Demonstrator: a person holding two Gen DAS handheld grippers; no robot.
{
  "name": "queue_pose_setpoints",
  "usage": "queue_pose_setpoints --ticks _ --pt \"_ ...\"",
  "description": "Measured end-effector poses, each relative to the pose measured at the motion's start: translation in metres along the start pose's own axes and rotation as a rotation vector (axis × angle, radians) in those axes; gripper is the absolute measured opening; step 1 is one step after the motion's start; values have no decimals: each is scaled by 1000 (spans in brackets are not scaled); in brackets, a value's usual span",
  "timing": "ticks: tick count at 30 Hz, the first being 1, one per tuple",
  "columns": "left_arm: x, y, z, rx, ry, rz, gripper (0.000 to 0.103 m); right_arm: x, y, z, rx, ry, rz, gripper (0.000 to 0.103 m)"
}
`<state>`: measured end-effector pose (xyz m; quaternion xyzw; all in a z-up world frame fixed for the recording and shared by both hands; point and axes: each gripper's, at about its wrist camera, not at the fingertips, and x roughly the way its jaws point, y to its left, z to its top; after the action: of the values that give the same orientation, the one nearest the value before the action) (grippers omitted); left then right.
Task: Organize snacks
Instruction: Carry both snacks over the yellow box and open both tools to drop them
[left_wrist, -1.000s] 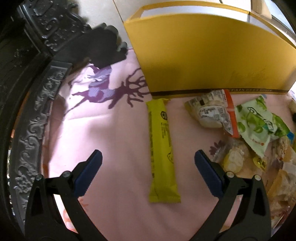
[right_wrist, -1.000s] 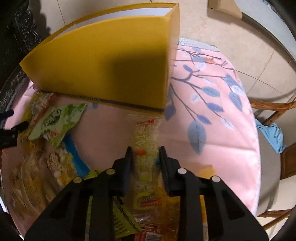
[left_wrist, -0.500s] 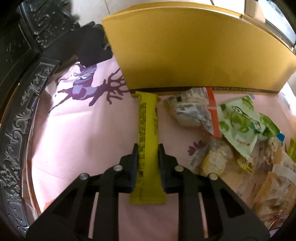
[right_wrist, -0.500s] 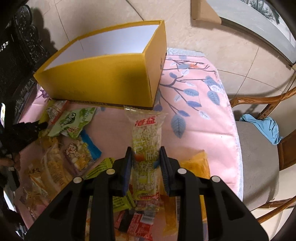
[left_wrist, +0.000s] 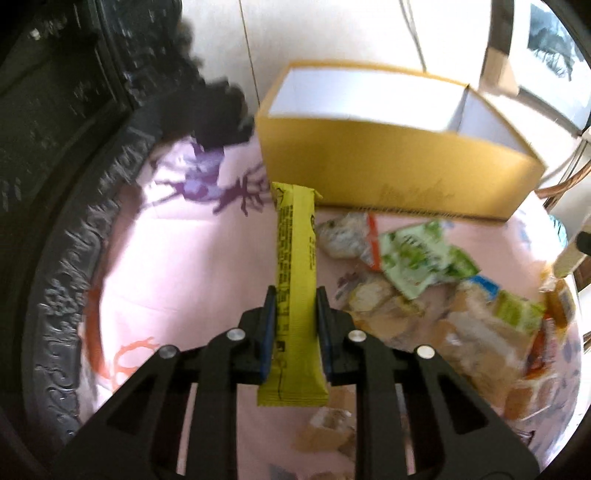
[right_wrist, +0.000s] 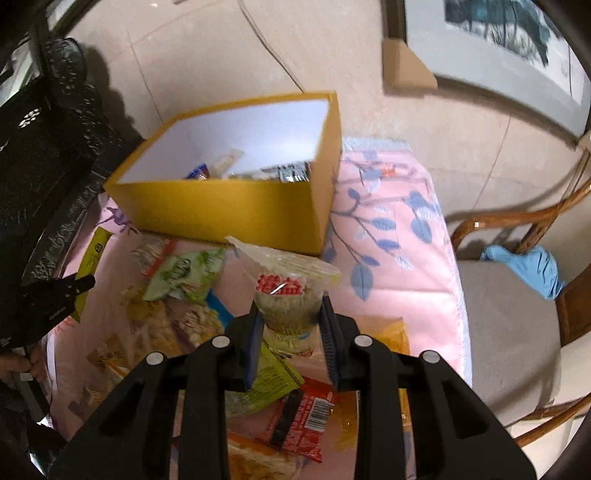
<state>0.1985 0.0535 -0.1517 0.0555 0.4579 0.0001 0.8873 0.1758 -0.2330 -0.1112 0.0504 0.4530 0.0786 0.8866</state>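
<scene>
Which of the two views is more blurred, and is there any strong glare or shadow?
Left wrist view: smeared by motion, the snack pile soft, only the yellow bar and left gripper fairly sharp; window glare top right. Right wrist view: sharper, yellow box crisp, right gripper clear, dark shadow at left.

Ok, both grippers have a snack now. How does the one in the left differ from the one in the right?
The left gripper holds a long, flat yellow bar, opaque with dark print; the right gripper holds a plump clear packet with pale contents showing and a red label. The bar is clamped in its lower half, so most of it juts forward; the packet is clamped around its bulging middle. Both are sealed, gripped from the sides and pointing toward the yellow box.
</scene>
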Motion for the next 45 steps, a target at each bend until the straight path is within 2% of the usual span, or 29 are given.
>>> queue_pose_setpoints --ticks 5,7,10,15,18,21,27,30,32,37,41,42,43,44,45 --pt "-43 -12 15 1 -76 -18 20 -24 11 14 -18 -49 44 29" --pt "-60 -19 27 1 -96 -30 20 -35 13 25 -3 -56 90 29" --pt "-78 -26 46 26 -149 -35 20 -46 16 45 -22 -90 102 29" --pt "-81 -39 82 41 -197 -59 20 -44 10 86 22 -87 193 29" --pt "-72 -46 102 38 -216 -75 20 -36 13 113 -22 -100 179 29" --pt "-52 -55 130 46 -204 -54 20 -22 8 132 13 -76 217 29" --pt "-23 -64 163 62 -190 -20 20 13 -1 166 31 -52 188 29" --pt "-11 -70 171 90 -178 24 20 31 -3 172 34 -16 199 29" --pt "-4 -72 174 81 -164 6 20 43 -2 174 36 9 198 29" --pt "12 -78 179 101 -150 16 20 59 -4 170 39 37 198 29" --pt "23 -84 178 125 -136 17 21 67 -5 170 31 48 126 32" --pt "25 -85 178 133 -132 17 33 69 -5 171 26 57 109 46" --pt "28 -89 179 152 -129 41 52 71 -6 172 22 63 87 62" --pt "29 -91 178 161 -132 75 100 70 -7 172 24 58 73 88" --pt "26 -92 176 164 -166 128 101 68 -8 172 24 51 77 101"
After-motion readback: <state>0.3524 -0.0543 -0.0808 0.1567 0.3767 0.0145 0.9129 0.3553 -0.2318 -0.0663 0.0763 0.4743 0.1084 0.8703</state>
